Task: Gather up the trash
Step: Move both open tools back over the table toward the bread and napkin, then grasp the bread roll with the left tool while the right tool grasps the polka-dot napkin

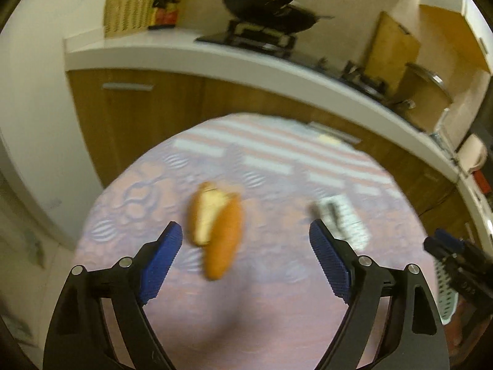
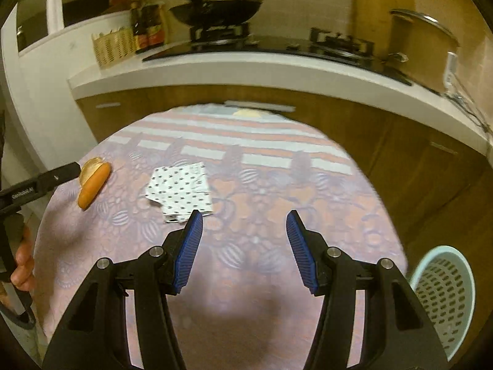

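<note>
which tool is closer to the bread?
Left. The left tool stands open just short of the bread, roughly lined up with it. The right tool is open farther off, past the spotted paper.

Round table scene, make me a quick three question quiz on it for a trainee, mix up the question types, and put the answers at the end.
1. True or false: the left gripper is shut on the bread roll.
2. Multiple choice: in the right wrist view, what lies beside the right gripper, just past its left fingertip? A) a glass bottle B) the patterned wrapper C) a metal spoon
3. Fill in: the perforated basket stands off the table, at its ____ edge in that view.

Key
1. False: its jaws stand wide open with the roll lying on the cloth just ahead.
2. B
3. Right
</note>
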The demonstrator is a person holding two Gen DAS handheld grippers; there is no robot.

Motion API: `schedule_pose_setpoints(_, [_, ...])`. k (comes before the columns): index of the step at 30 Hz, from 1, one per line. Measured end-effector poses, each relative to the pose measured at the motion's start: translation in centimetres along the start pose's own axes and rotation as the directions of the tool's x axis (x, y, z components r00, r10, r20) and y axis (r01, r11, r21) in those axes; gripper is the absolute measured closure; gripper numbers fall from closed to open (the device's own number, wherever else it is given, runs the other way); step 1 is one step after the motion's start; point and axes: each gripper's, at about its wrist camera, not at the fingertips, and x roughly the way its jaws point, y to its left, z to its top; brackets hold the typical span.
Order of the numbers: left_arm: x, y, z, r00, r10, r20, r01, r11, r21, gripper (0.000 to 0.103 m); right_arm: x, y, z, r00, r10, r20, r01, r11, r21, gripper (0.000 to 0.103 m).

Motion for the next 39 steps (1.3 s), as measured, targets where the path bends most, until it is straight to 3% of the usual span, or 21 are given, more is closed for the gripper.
schedule_pose_setpoints(7, [4.2,1.6,-0.5,0.994,0.071,-0.086,-0.069,0.997,0.022,0.021,4.6,2.6,0.2,0.997,0.046,-0.064,-0.047,0.999,-0.024,0.05])
schedule_pose_setpoints(11, [5.3,1.2,-0.6,0.992,0.106,-0.071,-0.102,0.994,0.05,0.025,6.2,3.0,0.2,0.995,0.068,-0.074,-0.069,0.997,-0.016,0.042])
schedule_pose_setpoints(13, [5.5,0.5,-0.6,0.99,0.133,-0.055,-0.129,0.988,0.081,0.04,6.8,3.1,0.3,0.994,0.077,-0.074,-0.078,0.997,-0.015,0.036])
schedule_pose_setpoints(15, [5.7,0.1,-0.7,0.989,0.145,-0.038,-0.141,0.984,0.105,0.065,7.2,3.2,0.6,0.994,0.086,-0.074,-0.087,0.996,-0.015,0.034])
schedule_pose_setpoints(18, [5.2,-0.8,-1.1,0.983,0.182,0.01,-0.182,0.974,0.137,0.076,8.1,3.7,0.9,0.991,0.104,-0.086,-0.106,0.994,-0.017,0.025])
schedule_pose_setpoints(19, [5.1,-1.0,-1.2,0.981,0.195,0.02,-0.195,0.969,0.149,0.076,8.5,4.0,1.0,0.989,0.109,-0.097,-0.111,0.994,-0.018,0.02])
schedule_pose_setpoints(29, [4.4,-0.3,-1.1,0.989,0.142,0.041,-0.146,0.983,0.11,0.076,11.8,6.6,1.7,0.987,0.033,-0.159,-0.05,0.993,-0.102,0.011])
schedule_pose_setpoints(31, [4.4,-0.5,-1.1,0.989,0.139,0.046,-0.144,0.983,0.116,0.076,11.8,6.5,1.7,0.986,0.043,-0.158,-0.059,0.993,-0.098,0.017])
schedule_pose_setpoints(34, [4.4,-0.3,-1.1,0.99,0.137,0.044,-0.141,0.984,0.108,0.076,11.3,6.5,1.7,0.989,0.065,-0.134,-0.08,0.991,-0.107,0.044])
schedule_pose_setpoints(36, [4.4,-0.4,-1.1,0.989,0.139,0.045,-0.143,0.984,0.109,0.076,11.0,6.4,1.6,0.99,0.071,-0.124,-0.084,0.991,-0.102,0.052])
schedule_pose_setpoints(39, [4.3,-0.4,-1.2,0.989,0.139,0.05,-0.144,0.983,0.111,0.076,10.3,5.2,1.7,0.99,0.105,-0.091,-0.109,0.993,-0.042,0.075])
